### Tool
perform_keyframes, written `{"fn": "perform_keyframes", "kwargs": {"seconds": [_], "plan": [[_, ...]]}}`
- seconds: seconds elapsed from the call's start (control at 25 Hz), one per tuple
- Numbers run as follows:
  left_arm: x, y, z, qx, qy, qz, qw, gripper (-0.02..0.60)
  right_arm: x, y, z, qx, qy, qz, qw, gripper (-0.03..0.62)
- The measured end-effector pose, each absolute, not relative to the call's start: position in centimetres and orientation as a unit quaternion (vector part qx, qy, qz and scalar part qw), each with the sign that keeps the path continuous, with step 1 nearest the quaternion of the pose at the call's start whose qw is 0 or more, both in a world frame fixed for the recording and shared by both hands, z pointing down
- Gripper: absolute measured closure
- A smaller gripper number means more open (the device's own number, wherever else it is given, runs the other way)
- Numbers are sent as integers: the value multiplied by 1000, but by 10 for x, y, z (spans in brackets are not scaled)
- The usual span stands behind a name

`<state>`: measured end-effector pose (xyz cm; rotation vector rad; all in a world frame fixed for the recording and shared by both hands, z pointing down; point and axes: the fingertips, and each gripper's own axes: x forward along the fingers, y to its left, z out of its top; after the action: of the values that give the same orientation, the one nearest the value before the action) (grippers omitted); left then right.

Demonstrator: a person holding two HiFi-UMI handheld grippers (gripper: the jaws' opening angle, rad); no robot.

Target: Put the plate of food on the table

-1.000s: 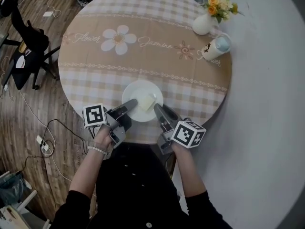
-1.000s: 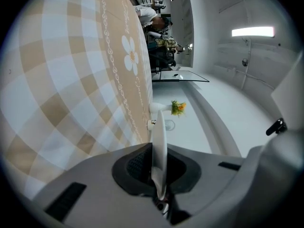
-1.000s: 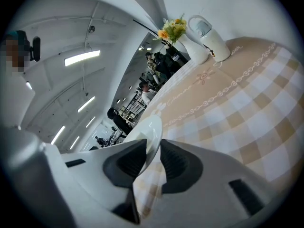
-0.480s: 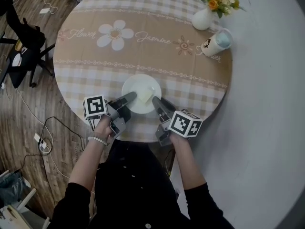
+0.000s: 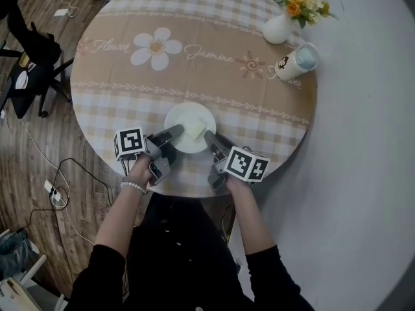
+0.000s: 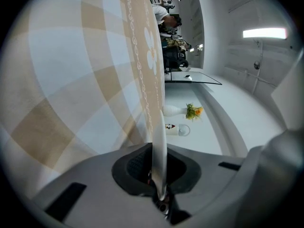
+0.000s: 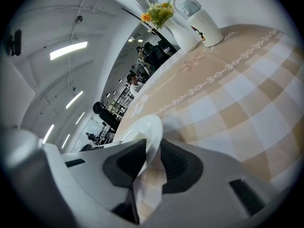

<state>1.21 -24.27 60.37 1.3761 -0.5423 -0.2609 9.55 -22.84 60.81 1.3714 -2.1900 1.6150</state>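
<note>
Head view: the white plate (image 5: 185,116) is over the near edge of the round checked table (image 5: 130,83), with a pale piece of food (image 5: 194,130) on it. The left gripper (image 5: 174,133) meets the plate's left rim, the right gripper (image 5: 210,138) its near right rim. A flower vase (image 5: 277,29) and a mug (image 5: 295,61) stand well beyond the plate, far right.

Left gripper view: the jaws are clenched on the plate's rim, which is seen edge-on.

Right gripper view: the jaws grasp the plate's rim. I cannot tell whether the plate touches the cloth.
</note>
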Motion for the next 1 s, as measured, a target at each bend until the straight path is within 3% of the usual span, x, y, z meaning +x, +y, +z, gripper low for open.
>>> {"fn": "perform_keyframes", "kwargs": {"seconds": [0.52,1.0], "plan": [[13,-245,609,628,-243,-132,727,571,109,-232,613,478,-719,496,88,479],[12,-248,612,631,-244,-137,723,571,67,-189,570,389,-853,59,342,482]]}}
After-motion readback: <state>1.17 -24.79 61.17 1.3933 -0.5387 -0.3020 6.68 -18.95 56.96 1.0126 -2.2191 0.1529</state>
